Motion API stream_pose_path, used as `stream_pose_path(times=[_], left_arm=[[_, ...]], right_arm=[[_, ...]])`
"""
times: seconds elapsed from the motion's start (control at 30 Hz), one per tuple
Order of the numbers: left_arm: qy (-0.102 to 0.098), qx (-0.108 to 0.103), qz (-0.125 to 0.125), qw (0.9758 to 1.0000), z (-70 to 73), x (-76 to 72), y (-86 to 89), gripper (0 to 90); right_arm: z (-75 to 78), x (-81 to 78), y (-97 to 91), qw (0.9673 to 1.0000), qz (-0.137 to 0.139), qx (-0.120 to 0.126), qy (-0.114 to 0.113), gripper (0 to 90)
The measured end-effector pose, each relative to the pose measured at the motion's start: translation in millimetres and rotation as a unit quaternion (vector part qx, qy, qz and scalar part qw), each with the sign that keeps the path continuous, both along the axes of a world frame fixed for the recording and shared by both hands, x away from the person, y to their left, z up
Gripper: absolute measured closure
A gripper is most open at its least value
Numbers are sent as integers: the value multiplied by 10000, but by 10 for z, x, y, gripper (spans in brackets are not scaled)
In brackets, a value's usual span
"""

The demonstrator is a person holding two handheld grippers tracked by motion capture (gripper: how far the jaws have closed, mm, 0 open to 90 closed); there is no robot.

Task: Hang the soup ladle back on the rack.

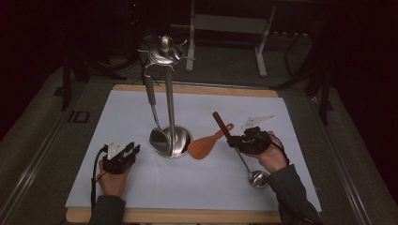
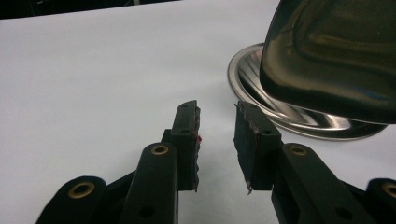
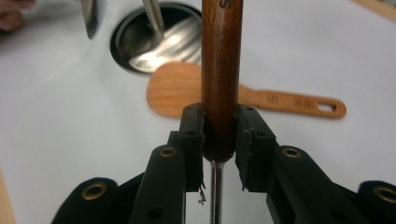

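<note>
My right gripper (image 1: 233, 140) is shut on the dark wooden handle (image 3: 222, 70) of a small ladle (image 1: 220, 123). Its thin metal shaft runs back past the hand to a steel bowl (image 1: 258, 179) near the mat's front right. In the right gripper view, the right gripper (image 3: 220, 135) has both pads pressed on the handle's lower end. My left gripper (image 1: 133, 149) rests at the front left, open and with nothing between its fingers (image 2: 187, 140). It points at the round steel base (image 2: 289, 116) of a utensil stand (image 1: 170, 93).
A steel ladle (image 1: 159, 139) hangs from the stand's top hooks, its bowl (image 2: 336, 56) low over the base. A wooden rice paddle (image 1: 204, 146) lies flat just right of the base. A white mat (image 1: 141, 187) covers the wooden table.
</note>
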State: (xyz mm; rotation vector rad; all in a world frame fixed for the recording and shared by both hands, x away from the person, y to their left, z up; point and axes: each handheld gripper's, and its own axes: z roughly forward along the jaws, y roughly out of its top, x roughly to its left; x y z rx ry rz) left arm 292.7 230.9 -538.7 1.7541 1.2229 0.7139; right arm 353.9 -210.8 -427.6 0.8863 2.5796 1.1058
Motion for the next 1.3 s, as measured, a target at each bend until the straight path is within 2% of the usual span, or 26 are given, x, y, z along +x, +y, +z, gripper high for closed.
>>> stream_pose_path(times=[0.03, 0.13, 0.23, 0.43, 0.63, 0.8, 1.3], left_arm=[[0, 0, 0, 10000, 0, 0, 0, 701], [0, 6, -2, 10000, 0, -1, 0, 701], [-5, 1, 1, 10000, 1, -4, 1, 701], [-41, -30, 24, 10000, 1, -9, 4, 701], [-48, -41, 42, 10000, 1, -13, 6, 701], [-58, -50, 52, 10000, 1, -16, 7, 701], [-59, -48, 56, 10000, 3, -20, 10, 701]], right_arm=[[0, 0, 0, 10000, 0, 0, 0, 741], [28, -27, 24, 9994, 106, 227, -218, 740], [50, -33, 45, 9987, 142, 373, -313, 740], [112, -46, 120, 9962, 246, 640, -539, 741], [136, -39, 184, 9943, 335, 813, -610, 741], [147, -42, 256, 9932, 403, 855, -673, 741], [223, -90, 478, 9875, 503, 1158, -942, 741]])
